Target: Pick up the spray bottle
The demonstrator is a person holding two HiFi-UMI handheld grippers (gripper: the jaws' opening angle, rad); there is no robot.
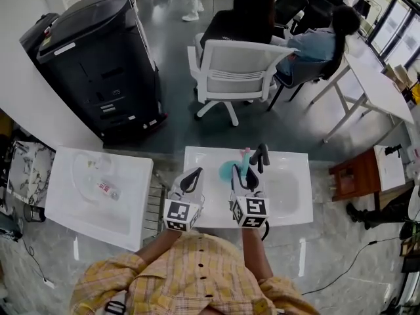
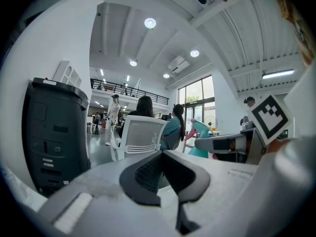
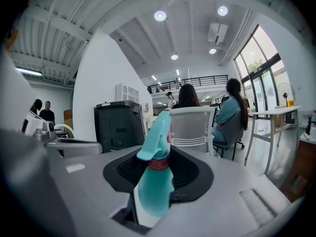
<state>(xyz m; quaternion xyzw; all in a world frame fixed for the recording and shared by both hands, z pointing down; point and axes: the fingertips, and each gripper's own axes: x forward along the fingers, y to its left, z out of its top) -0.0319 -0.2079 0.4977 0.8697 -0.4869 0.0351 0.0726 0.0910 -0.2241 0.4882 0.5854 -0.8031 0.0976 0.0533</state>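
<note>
An open office with a grey floor (image 1: 164,18) lay beyond two white counters at the near side. The middle counter (image 1: 298,205) had a shallow basin sunk in it. A second counter (image 1: 128,225) stood to its left across a narrow gap.

The right claw (image 1: 251,169) was clenched on the teal spray bottle (image 3: 155,181). It gripped the body below the red collar, and the bottle stood upright with its nozzle pointing far. The bottle hung over the basin's left part, close to the counter's far edge. Whether its base was clear of the surface could not be told.

The left claw (image 1: 193,177) was released and empty, just beside the right one and not touching it, near the counter's left edge.

Past the far edge bare floor ran to a white office chair (image 1: 233,71). A tall black machine (image 1: 98,58) stood far left. A white table (image 1: 377,87) and a brown stool (image 1: 354,176) closed in the right side.
</note>
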